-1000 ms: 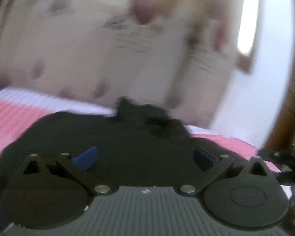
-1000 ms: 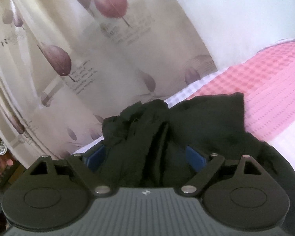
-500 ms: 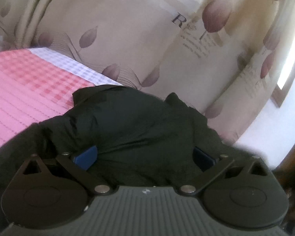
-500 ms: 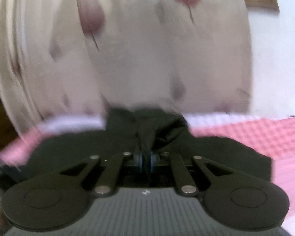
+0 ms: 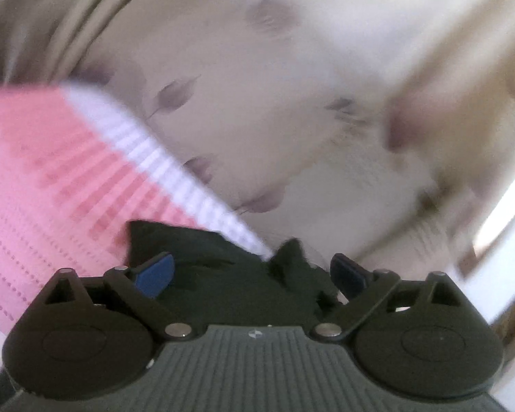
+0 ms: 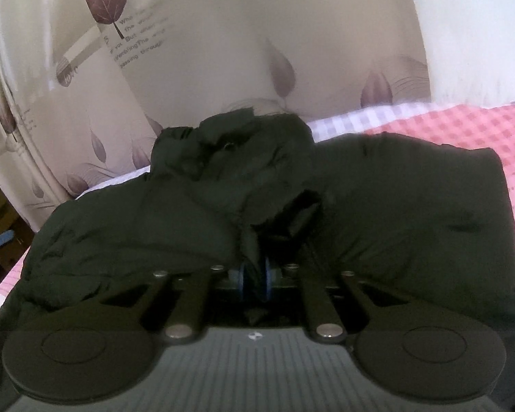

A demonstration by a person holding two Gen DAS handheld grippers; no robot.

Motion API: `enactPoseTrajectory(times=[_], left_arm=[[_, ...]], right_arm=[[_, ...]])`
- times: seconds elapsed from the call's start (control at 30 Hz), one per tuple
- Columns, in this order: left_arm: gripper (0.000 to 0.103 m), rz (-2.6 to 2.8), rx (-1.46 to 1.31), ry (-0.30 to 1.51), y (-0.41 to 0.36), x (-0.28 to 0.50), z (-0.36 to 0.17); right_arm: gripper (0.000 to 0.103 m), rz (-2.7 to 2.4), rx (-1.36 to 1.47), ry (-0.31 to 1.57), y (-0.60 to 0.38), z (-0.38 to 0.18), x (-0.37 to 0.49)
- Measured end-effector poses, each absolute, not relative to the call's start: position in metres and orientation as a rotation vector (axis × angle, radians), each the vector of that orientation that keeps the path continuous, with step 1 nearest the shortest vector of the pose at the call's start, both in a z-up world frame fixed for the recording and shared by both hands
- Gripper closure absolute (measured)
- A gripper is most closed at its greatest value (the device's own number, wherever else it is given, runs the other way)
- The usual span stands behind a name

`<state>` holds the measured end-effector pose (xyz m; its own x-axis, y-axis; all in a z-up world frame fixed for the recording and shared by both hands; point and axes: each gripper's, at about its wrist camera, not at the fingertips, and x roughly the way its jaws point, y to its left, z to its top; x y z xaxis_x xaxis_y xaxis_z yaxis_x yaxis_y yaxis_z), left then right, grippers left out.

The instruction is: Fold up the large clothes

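A second ago both sets of jaws stood wide apart; half a second ago the right ones had already come together. Now the right gripper (image 6: 254, 279) has its blue pads pressed together on a ridge of the black garment (image 6: 377, 206), so one hold is made and the fold can begin from that side. The left gripper (image 5: 252, 274) has not followed: its jaws are spread wide, with dark cloth (image 5: 206, 261) lying between and just ahead of them, none of it pinched. The left view has also swung since half a second ago and is smeared with motion, which suggests that hand is travelling toward a new spot on the garment rather than settling.

The garment lies on the bed (image 6: 480, 127), over a pink checked cover, spreading to both sides of the closed right jaws and bunching into a crumpled mound just beyond them, near the far edge. A leaf-printed curtain (image 6: 206, 51) hangs behind.

The right gripper sits low and nearly level, pointing across the bed at the curtain, its pads right at the cloth. The left one is tilted, aimed along the bed's far edge, low over the garment's corner. Judging from this, a second grip comes next.
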<state>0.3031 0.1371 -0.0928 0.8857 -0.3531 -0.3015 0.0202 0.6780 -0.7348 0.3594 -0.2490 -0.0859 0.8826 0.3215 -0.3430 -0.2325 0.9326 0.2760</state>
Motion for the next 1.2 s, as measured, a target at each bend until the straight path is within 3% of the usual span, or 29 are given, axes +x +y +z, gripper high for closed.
enactPoseTrajectory(times=[0.2, 0.27, 0.3, 0.33, 0.37, 0.43, 0.47, 0.7, 0.87, 0.93, 1.1, 1.17, 1.2], left_arm=[[0.007, -0.185, -0.887, 0.695, 0.188, 0.365, -0.127], [0.011, -0.225, -0.887, 0.753, 0.191, 0.380, -0.139], [0.024, -0.239, -0.883, 0.775, 0.190, 0.387, -0.143], [0.057, -0.247, -0.867, 0.797, 0.188, 0.394, -0.148], [0.073, -0.253, -0.847, 0.814, 0.185, 0.400, -0.150], [0.088, -0.241, -0.822, 0.789, 0.180, 0.407, -0.149], [0.090, -0.245, -0.815, 0.767, 0.179, 0.409, -0.148], [0.093, -0.207, -0.782, 0.672, 0.177, 0.427, -0.127], [0.095, -0.077, -0.758, 0.683, 0.188, 0.418, -0.149], [0.102, -0.037, -0.706, 0.583, 0.188, 0.402, -0.137], [0.102, -0.115, -0.641, 0.474, 0.165, 0.374, -0.092], [0.089, -0.185, -0.590, 0.487, 0.141, 0.369, -0.079], [0.070, -0.210, -0.580, 0.499, 0.129, 0.368, -0.078]], right_arm=[[0.092, 0.295, 0.239, 0.398, -0.250, -0.087, 0.361], [0.092, 0.294, 0.237, 0.398, -0.249, -0.087, 0.361], [0.092, 0.293, 0.235, 0.398, -0.249, -0.087, 0.361], [0.092, 0.293, 0.234, 0.398, -0.249, -0.087, 0.361], [0.092, 0.293, 0.233, 0.398, -0.249, -0.087, 0.361], [0.091, 0.295, 0.233, 0.398, -0.249, -0.087, 0.361], [0.091, 0.297, 0.230, 0.398, -0.248, -0.087, 0.361], [0.089, 0.284, 0.227, 0.392, -0.242, -0.088, 0.358], [0.088, 0.270, 0.212, 0.393, -0.239, -0.088, 0.356], [0.088, 0.267, 0.206, 0.393, -0.238, -0.087, 0.356], [0.087, 0.268, 0.218, 0.399, -0.239, -0.087, 0.357], [0.083, 0.258, 0.233, 0.386, -0.241, -0.085, 0.356], [0.076, 0.238, 0.236, 0.362, -0.241, -0.083, 0.351]])
